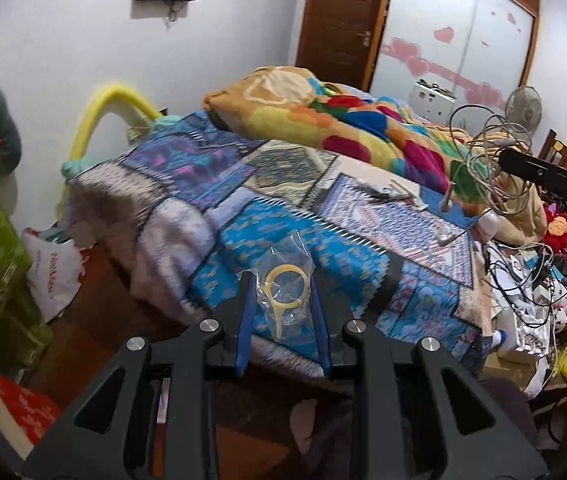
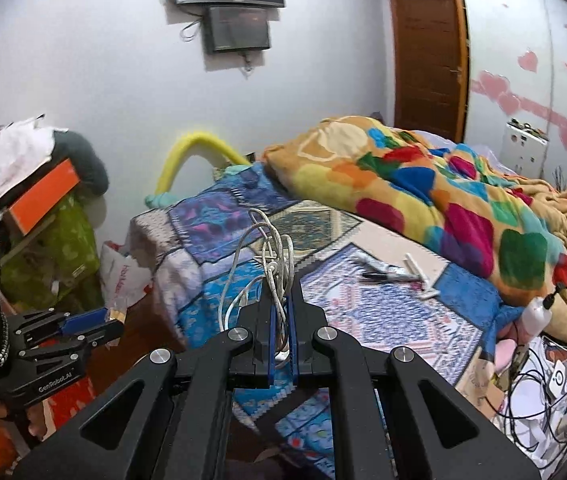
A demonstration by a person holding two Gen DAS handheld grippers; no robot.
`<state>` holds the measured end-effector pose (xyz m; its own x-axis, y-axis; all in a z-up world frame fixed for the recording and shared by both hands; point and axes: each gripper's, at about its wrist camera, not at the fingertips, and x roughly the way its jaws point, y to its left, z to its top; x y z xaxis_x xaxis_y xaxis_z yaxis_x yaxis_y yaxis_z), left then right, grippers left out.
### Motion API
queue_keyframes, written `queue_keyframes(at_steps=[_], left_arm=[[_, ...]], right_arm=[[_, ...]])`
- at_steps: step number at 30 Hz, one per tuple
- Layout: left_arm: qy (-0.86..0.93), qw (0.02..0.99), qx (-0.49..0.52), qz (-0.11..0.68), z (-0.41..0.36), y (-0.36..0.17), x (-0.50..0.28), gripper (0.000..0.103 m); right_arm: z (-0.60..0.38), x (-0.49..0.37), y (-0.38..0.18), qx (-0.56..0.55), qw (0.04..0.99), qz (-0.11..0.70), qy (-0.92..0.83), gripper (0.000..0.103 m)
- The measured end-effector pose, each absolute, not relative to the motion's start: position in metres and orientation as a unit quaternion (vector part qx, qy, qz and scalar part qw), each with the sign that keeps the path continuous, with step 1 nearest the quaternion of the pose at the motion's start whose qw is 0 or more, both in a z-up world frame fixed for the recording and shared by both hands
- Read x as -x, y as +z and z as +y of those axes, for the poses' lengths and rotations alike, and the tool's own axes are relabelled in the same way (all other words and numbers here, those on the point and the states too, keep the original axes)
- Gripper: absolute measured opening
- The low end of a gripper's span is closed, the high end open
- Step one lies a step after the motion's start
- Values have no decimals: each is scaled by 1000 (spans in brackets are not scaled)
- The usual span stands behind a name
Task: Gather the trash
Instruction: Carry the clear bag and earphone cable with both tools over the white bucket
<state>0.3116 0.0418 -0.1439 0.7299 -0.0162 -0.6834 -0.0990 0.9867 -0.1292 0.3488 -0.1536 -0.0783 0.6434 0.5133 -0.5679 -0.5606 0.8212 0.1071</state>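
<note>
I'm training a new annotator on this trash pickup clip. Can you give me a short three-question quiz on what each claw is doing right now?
1. True or false: the right claw is shut on a bundle of white cable.
2. What sits between the fingers of the left claw? A) a black pen B) a clear plastic bag with a yellow ring inside C) a fan
3. Fill in: the black pen lies on the ____.

Key
1. True
2. B: the clear plastic bag
3. bed, on the patterned cover, untouched by either claw
</note>
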Motion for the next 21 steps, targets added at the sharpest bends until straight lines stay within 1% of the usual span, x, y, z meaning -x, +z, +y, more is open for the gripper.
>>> queue_keyframes(at_steps=[9,21], left_arm=[[79,920,100,370,107,-159,-270,26],[152,902,137,380,180,-198,-238,26]], right_arm=[[-100,-323,-91,67,885,316,335,5],[-6,-306,-133,110,833,359,405,5]])
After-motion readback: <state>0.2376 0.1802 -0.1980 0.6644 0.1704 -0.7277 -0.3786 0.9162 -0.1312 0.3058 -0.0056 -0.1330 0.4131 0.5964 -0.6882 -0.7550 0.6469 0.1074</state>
